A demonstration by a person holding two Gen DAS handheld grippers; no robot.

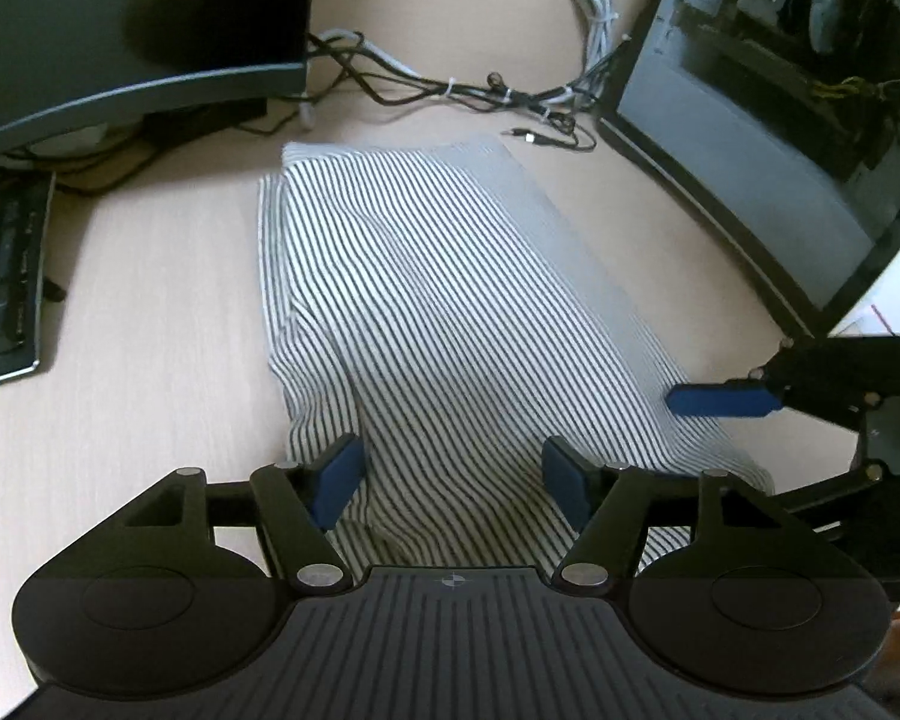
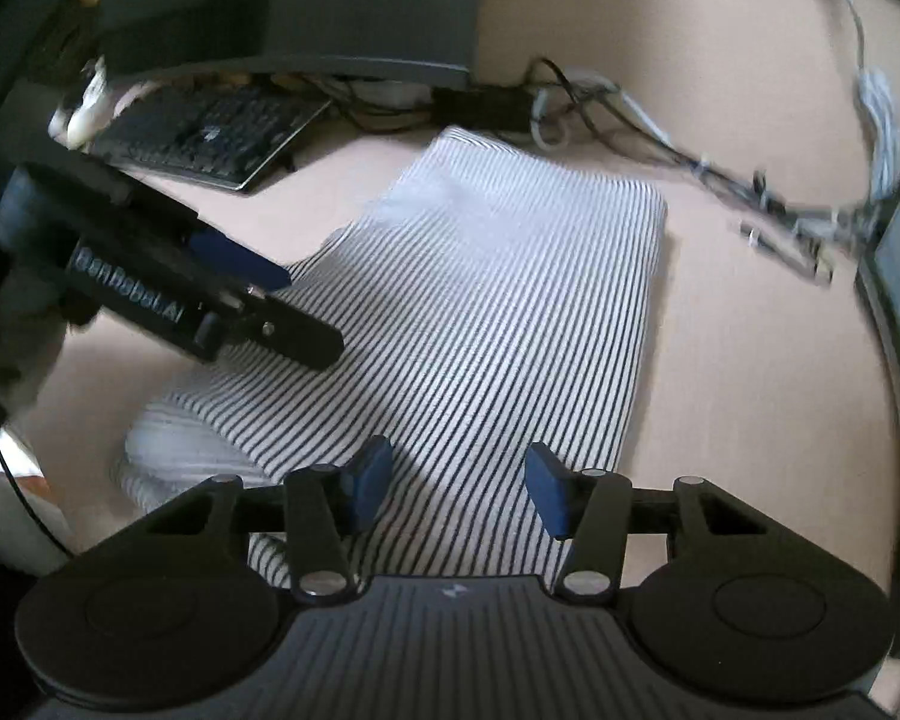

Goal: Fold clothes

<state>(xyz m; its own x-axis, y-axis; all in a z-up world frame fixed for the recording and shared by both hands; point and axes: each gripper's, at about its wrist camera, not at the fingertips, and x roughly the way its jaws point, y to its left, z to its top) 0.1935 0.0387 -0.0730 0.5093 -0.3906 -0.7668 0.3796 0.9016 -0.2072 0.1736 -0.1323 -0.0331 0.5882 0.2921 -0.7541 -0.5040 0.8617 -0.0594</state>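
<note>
Striped garment (image 1: 450, 312), white with thin dark lines, folded into a long narrow shape. Lies flat on the pale tabletop (image 1: 150, 312), far end squared off near a tangle of cables (image 1: 480, 90), near end looser and rumpled. Shows a plain grey band along one long edge in the left wrist view. Layered at the near corner, with a bunched, paler fold beneath.

text: "GenRobot.AI", blurred | on: left gripper (image 2: 258, 300) body
</note>
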